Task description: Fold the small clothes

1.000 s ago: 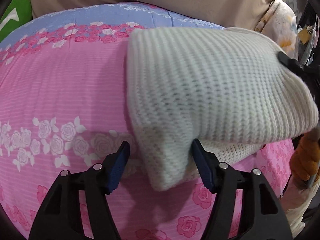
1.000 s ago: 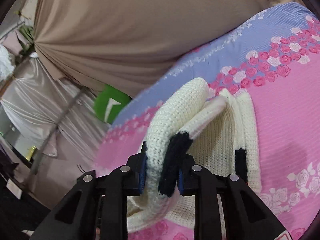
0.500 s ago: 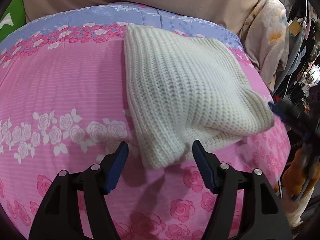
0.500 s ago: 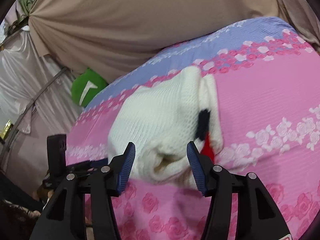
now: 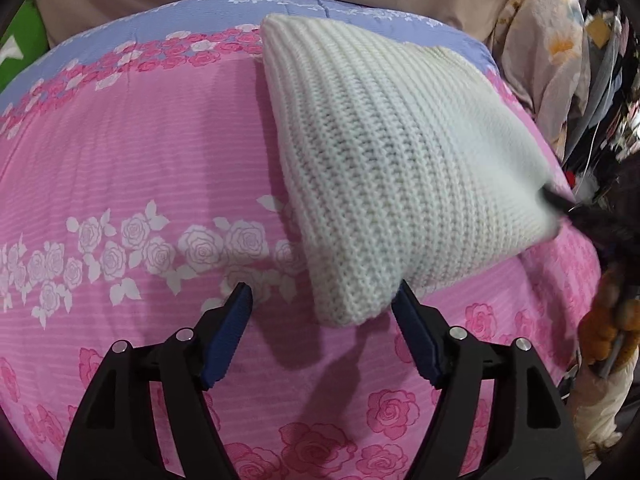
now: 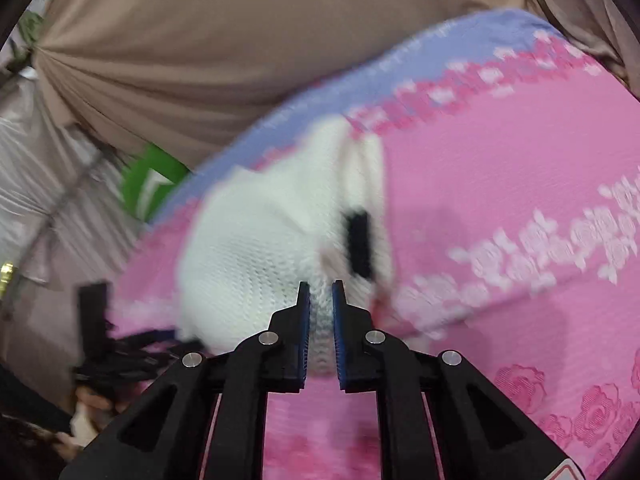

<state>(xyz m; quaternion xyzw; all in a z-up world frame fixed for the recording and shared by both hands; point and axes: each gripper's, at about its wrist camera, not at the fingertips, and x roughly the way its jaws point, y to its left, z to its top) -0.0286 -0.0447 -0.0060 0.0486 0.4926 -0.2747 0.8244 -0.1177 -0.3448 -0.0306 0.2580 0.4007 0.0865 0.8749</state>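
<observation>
My right gripper (image 6: 321, 292) has its jaws closing, nearly together, with a thin fold of the cream knitted sweater (image 6: 260, 248) caught between the blue pads; that view is smeared by motion, so finer detail escapes me. My left gripper (image 5: 322, 300) has its jaws spread wide. The near corner of the sweater (image 5: 392, 168) hangs down between them, its right edge just at the right pad and the left pad standing clear of it, so nothing is pinched there.

The sweater lies folded into a thick bundle on the bed (image 5: 120, 160), over a pink bedspread printed with roses and banded in lilac at the far edge. From my right side, a black patch (image 6: 358, 244) shows on the knit near the fold. At the right rim of the left view the sweater's far corner meets my dark, blurred right gripper.

Beyond the bed hangs a beige curtain (image 6: 240, 40), with something green (image 6: 150, 182) low beside it.
</observation>
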